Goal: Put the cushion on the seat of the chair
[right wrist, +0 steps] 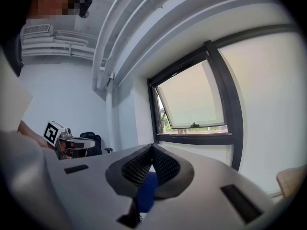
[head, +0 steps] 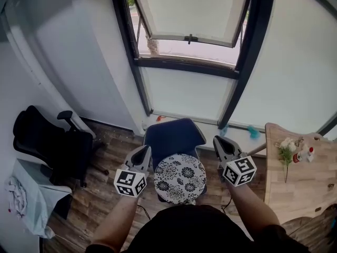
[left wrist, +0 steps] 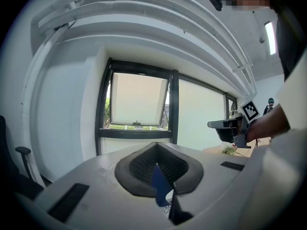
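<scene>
The cushion lies flat on the seat of the blue chair, with its patterned face up. It is round, so it has no long axis. Its cover is white fabric with black flowers. The blue upholstery of the chair shows behind it, on the window side.

The left gripper is just beside the cushion on one side and the right gripper on the other, and neither touches it. The jaws of each gripper are together, with nothing between them.

A black office chair stands well apart at the left, on the wooden floor. At the right is a wooden tabletop with a small bunch of flowers on it.
</scene>
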The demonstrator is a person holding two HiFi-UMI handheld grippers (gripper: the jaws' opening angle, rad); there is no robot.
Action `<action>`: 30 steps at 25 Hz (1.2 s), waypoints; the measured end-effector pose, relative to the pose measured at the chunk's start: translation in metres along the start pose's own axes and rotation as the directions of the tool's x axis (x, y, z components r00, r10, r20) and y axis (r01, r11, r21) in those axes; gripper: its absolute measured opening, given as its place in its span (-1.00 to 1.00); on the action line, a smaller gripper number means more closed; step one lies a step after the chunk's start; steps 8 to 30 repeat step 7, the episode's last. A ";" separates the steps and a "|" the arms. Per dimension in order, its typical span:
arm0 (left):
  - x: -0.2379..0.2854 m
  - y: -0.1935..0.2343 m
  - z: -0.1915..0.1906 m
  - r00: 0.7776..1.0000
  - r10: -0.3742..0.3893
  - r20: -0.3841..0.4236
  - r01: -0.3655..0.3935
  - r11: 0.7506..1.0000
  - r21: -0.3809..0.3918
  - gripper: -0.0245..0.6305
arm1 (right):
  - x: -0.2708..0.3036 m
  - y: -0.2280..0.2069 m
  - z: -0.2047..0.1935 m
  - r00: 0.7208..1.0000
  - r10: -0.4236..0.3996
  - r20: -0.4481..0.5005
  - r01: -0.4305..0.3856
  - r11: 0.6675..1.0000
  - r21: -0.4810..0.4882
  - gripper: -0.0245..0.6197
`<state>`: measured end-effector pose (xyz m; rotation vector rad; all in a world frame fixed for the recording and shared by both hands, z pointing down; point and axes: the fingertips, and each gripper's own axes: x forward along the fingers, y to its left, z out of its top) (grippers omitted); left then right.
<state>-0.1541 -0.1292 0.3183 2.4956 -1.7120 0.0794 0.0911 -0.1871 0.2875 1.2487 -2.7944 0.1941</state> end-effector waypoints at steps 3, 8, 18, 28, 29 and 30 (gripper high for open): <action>0.000 -0.002 0.002 1.000 0.002 0.006 -0.002 1.000 0.005 -0.91 | -0.005 0.000 0.002 1.000 -0.003 0.003 0.003 1.000 -0.003 -0.85; -0.001 -0.001 0.002 1.000 0.008 0.007 -0.008 1.000 0.010 -0.91 | -0.006 0.001 0.004 1.000 -0.003 0.003 0.003 1.000 -0.004 -0.85; -0.001 -0.001 0.002 1.000 0.008 0.007 -0.008 1.000 0.010 -0.91 | -0.006 0.001 0.004 1.000 -0.003 0.003 0.003 1.000 -0.004 -0.85; -0.001 -0.001 0.002 1.000 0.008 0.007 -0.008 1.000 0.010 -0.91 | -0.006 0.001 0.004 1.000 -0.003 0.003 0.003 1.000 -0.004 -0.85; -0.001 -0.001 0.002 1.000 0.008 0.007 -0.008 1.000 0.010 -0.91 | -0.006 0.001 0.004 1.000 -0.003 0.003 0.003 1.000 -0.004 -0.85; -0.001 -0.001 0.002 1.000 0.008 0.007 -0.008 1.000 0.010 -0.91 | -0.006 0.001 0.004 1.000 -0.003 0.003 0.003 1.000 -0.004 -0.85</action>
